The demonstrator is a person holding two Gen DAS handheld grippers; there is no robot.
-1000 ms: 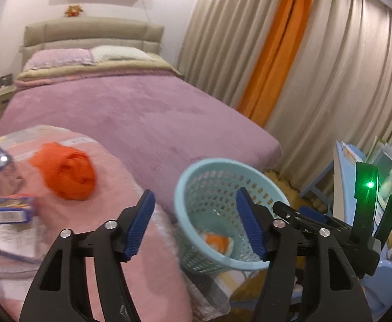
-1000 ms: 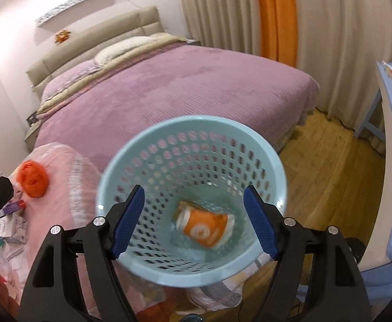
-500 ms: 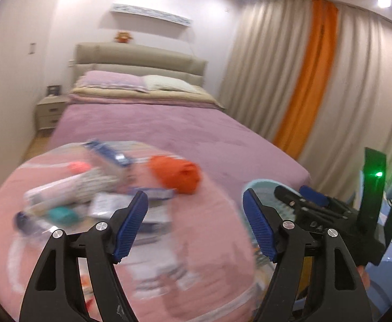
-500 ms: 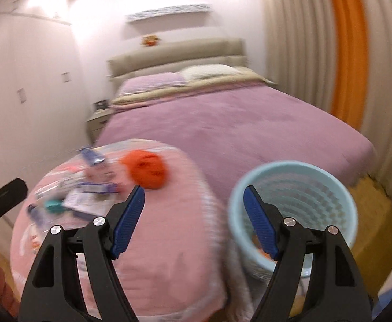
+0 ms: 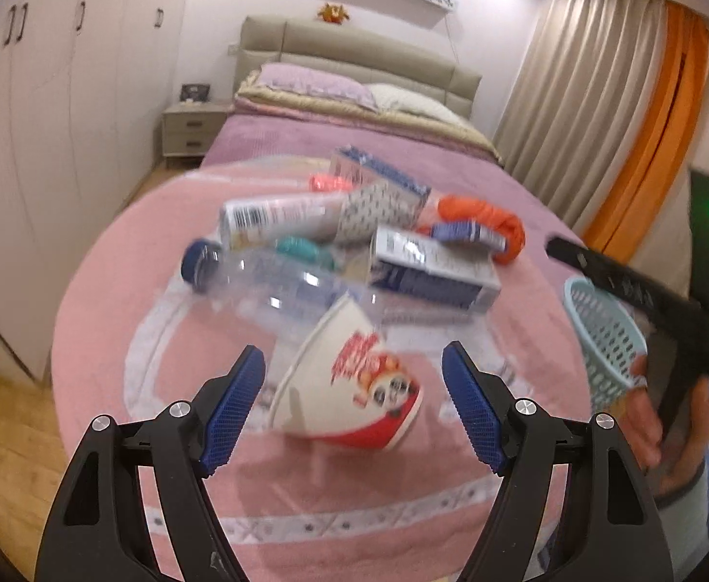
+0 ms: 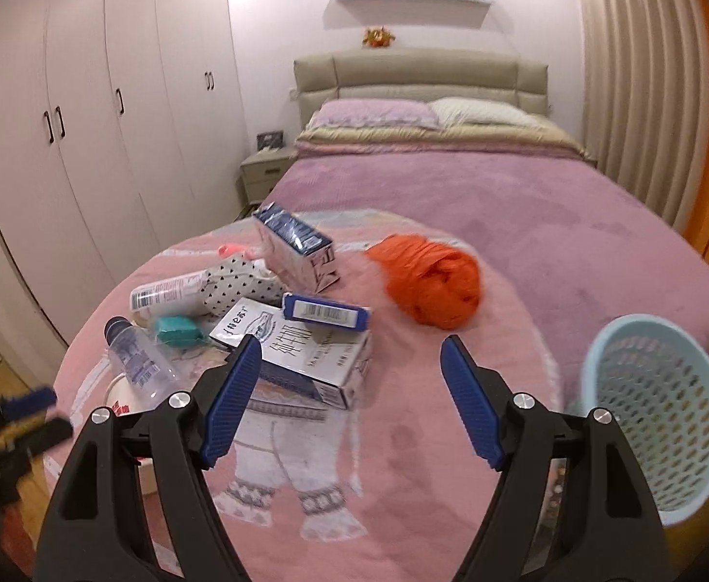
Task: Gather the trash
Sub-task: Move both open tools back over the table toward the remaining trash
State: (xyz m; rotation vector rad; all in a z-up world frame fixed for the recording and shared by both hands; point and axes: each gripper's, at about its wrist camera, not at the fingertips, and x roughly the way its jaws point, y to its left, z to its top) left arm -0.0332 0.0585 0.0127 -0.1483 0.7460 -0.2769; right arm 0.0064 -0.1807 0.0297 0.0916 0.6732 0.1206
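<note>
The left gripper (image 5: pixel 352 412) hangs with its fingers spread wide and empty around the tipped paper cup (image 5: pixel 349 383), apparently lined up to pinch it as the nearest piece of trash. Behind the cup on the pink counter (image 5: pixel 126 262) lie the bottle (image 5: pixel 277 281), cartons and orange wad (image 6: pixel 432 286). The right gripper (image 6: pixel 349 400), equally wide and empty, hovers right of the cup, toward the basket (image 6: pixel 655 412) beside the counter's far right edge, handy for dropping.

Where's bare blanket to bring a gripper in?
Bare: near blanket, between carton and basket, below orange wad. Crowded: far left, around bottle, tube and paper bowl.
</note>
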